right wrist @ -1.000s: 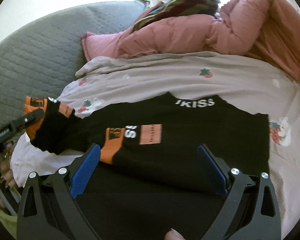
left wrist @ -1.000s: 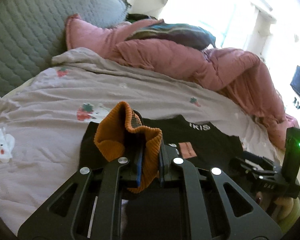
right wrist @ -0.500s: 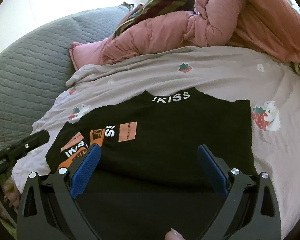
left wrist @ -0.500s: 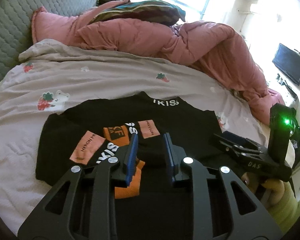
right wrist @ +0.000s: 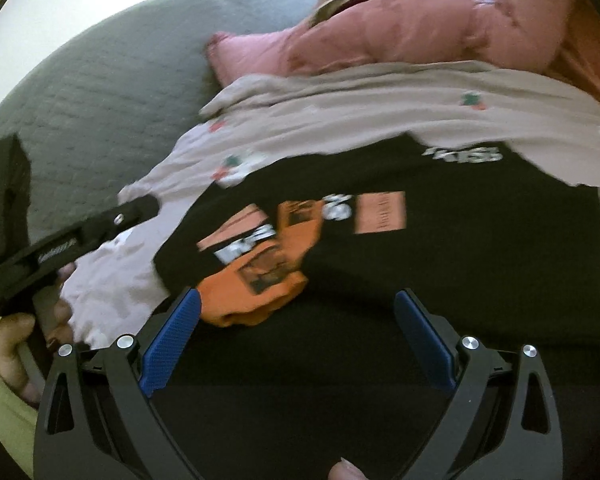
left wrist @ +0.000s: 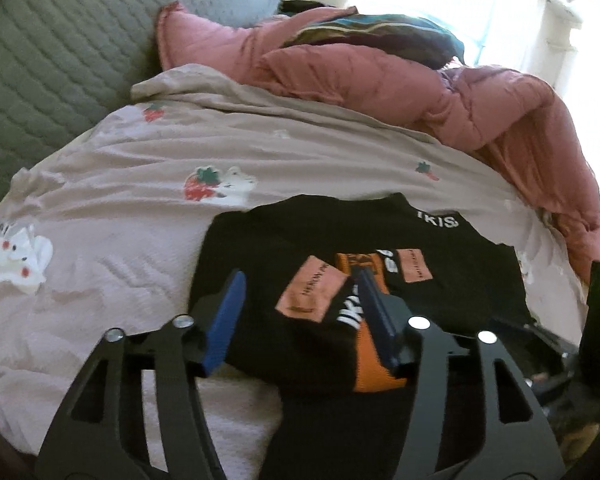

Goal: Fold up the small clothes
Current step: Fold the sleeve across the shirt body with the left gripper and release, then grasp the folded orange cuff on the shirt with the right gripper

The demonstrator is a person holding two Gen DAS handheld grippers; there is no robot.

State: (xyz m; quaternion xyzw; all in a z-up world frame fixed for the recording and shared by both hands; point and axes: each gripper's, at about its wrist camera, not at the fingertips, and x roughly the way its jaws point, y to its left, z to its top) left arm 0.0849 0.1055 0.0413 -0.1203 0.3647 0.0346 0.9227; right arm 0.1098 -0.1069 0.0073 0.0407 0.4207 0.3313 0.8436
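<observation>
Black sweater [left wrist: 284, 240] with orange cuff [left wrist: 374, 364] folded in lies flat on the bed [left wrist: 112, 208]; left tongs [left wrist: 300, 312], just opening, and right tongs [right wrist: 296, 340] spread.

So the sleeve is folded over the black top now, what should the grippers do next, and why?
Probably lift the left gripper clear: its jaws have just been opening, and the orange-cuffed sleeve lies loose across the black top. The right gripper stands open, ready for the next fold.

Left claw [left wrist: 300, 316], blue pads apart after just opening, above black knit sweater w/ orange cuff [left wrist: 364, 280] on beige strawberry-print bed sheet [left wrist: 140, 216]; folded sleeve between pads, unpinched. Pink quilted duvet [left wrist: 420, 92] behind; grey quilted headboard [left wrist: 52, 48] left.
</observation>
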